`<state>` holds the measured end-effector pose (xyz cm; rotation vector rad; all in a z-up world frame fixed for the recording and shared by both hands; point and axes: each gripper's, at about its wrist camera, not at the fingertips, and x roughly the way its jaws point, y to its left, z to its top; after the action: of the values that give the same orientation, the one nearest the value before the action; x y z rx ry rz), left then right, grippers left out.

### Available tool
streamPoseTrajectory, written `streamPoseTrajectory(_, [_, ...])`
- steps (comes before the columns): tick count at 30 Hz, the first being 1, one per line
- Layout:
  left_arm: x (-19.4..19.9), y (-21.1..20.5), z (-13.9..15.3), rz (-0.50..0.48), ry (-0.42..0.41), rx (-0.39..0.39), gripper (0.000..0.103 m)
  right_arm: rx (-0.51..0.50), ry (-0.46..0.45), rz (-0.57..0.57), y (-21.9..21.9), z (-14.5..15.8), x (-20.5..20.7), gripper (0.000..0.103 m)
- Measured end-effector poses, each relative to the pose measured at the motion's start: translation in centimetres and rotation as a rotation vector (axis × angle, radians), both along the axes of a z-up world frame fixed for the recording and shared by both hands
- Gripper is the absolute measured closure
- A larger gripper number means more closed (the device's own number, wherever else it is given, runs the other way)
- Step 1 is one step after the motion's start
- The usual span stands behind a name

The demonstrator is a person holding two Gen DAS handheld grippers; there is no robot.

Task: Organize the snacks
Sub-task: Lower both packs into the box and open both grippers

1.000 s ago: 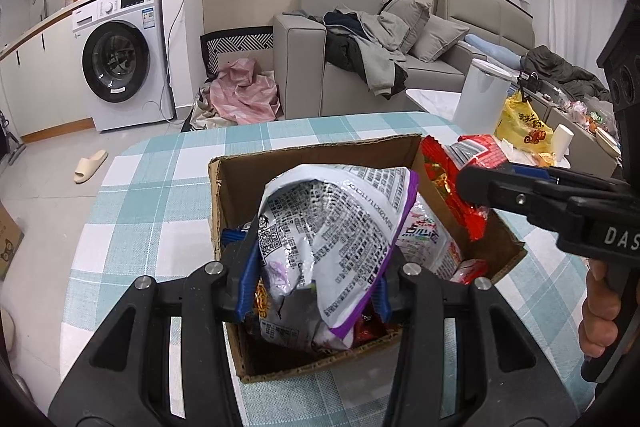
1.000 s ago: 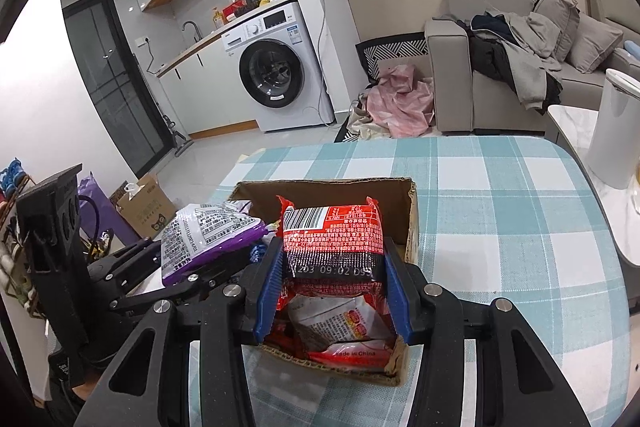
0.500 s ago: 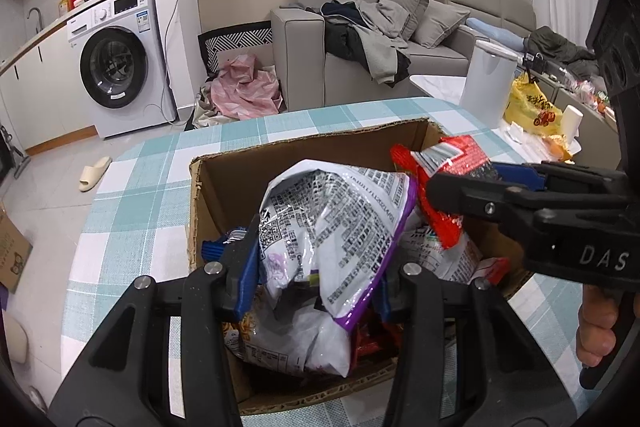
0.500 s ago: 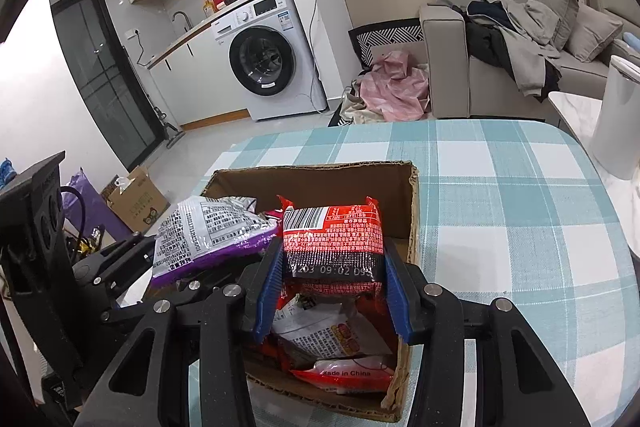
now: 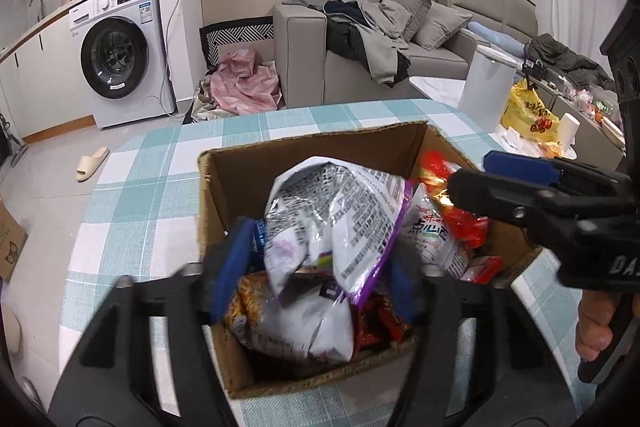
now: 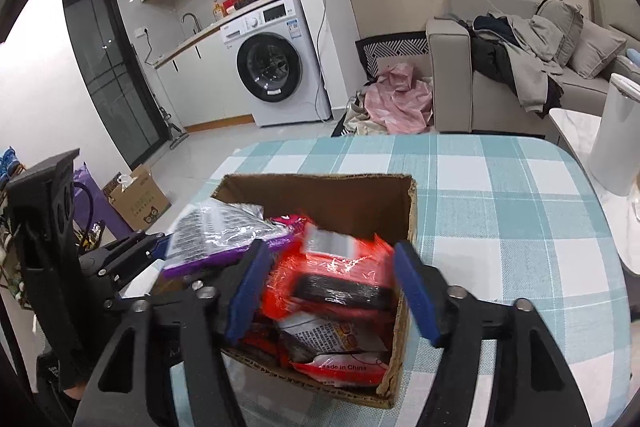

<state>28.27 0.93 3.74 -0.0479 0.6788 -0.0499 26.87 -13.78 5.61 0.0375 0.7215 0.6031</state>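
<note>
A brown cardboard box [image 5: 320,147] [image 6: 352,199] full of snack packets stands on the checked table. My left gripper [image 5: 316,263] is open over the box; the silver and purple bag [image 5: 344,211] [image 6: 224,235] sits loose between its fingers, resting on the other packets. My right gripper [image 6: 330,287] is open wide; the red packet [image 6: 336,275] lies between its fingers on top of the pile, its edges blurred. The right gripper also shows in the left wrist view [image 5: 500,183] at the box's right side.
The round table [image 6: 500,195] has a teal and white checked cloth. A white bin [image 6: 616,131] and a yellow bag [image 5: 528,111] stand beside it on the right. A washing machine [image 5: 120,51], a sofa [image 5: 360,39] and a small carton [image 6: 138,201] are beyond.
Both grippers have opened and let go of their packets. The silver and purple bag and the red packet have dropped into the box. Both grippers have moved closer over the box.
</note>
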Motion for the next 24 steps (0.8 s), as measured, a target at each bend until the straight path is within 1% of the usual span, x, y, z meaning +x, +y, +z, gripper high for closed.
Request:
streamPoseTrajectory(1, [-0.4, 0.2, 0.2, 0.005, -0.011, -0.004, 0.02, 0.001, -0.008, -0.003, -0.2, 0.2, -0.2, 0.028])
streamPoseTrajectory(3, [-1.2, 0.6, 0.7, 0.011, -0.037, -0.009, 0.017, -0.01, -0.028, -0.014, -0.5, 0.7, -0.5, 0.024])
streamPoseTrajectory(5, [-1.9, 1.1, 1.2, 0.011, -0.049, -0.016, 0.016, -0.006, -0.035, -0.013, -1.0, 1.0, -0.8, 0.016])
streamPoseTrajectory(9, [-3.7, 1.8, 2.1, 0.027, -0.077, -0.02, 0.001, 0.009, -0.039, -0.02, -2.0, 1.3, -1.4, 0.007])
streamPoseTrajectory(13, [-5.8, 2.5, 2.9, 0.035, -0.105, -0.025, 0.001, 0.037, -0.047, -0.007, -2.7, 1.3, -2.4, 0.001])
streamPoseTrajectory(15, [-6.7, 2.7, 3.1, 0.045, -0.116, -0.024, 0.001, 0.05, -0.067, 0.004, -3.0, 1.3, -3.0, 0.001])
streamPoseTrajectory(19, [-8.4, 3.0, 3.3, 0.042, -0.136, -0.051, 0.001, 0.068, -0.115, 0.019, -3.4, 1.4, -4.4, 0.001])
streamPoseTrajectory(24, [-10.3, 2.9, 3.2, 0.04, -0.155, -0.046, 0.001, 0.091, -0.155, 0.036, -3.9, 1.1, -5.8, 0.0])
